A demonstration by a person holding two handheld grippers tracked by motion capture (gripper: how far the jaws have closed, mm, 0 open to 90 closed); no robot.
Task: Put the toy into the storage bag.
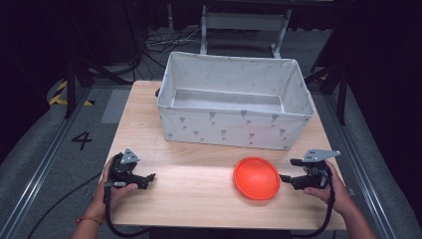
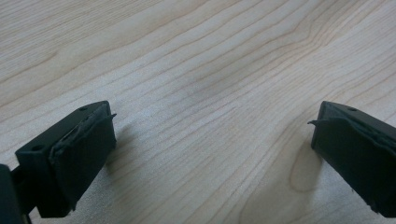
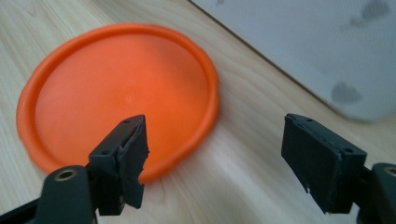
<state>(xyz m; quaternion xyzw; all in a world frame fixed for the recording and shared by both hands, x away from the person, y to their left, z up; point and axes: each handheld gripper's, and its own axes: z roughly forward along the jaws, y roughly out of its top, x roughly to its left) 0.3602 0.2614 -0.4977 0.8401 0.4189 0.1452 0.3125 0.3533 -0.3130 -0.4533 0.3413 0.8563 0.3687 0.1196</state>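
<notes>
My right fingers point(image 3: 212, 158) gape wide beside the disc point(image 3: 119, 98); left fingers point(image 2: 208, 158) wide, empty. The flat disc could skid across the counter point(image 1: 199, 194) if nudged.

The right claw point(image 3: 212, 163) stands wide apart, its two black jaws rising from the bottom edge with nothing between them. Its left jaw overlaps the near rim of an orange disc point(image 3: 121, 88) that lies flat on the pale wooden worktop point(image 3: 243, 186). At upper right, a white fabric box wall point(image 3: 317, 42) with small grey marks stands just beside the disc.
</notes>
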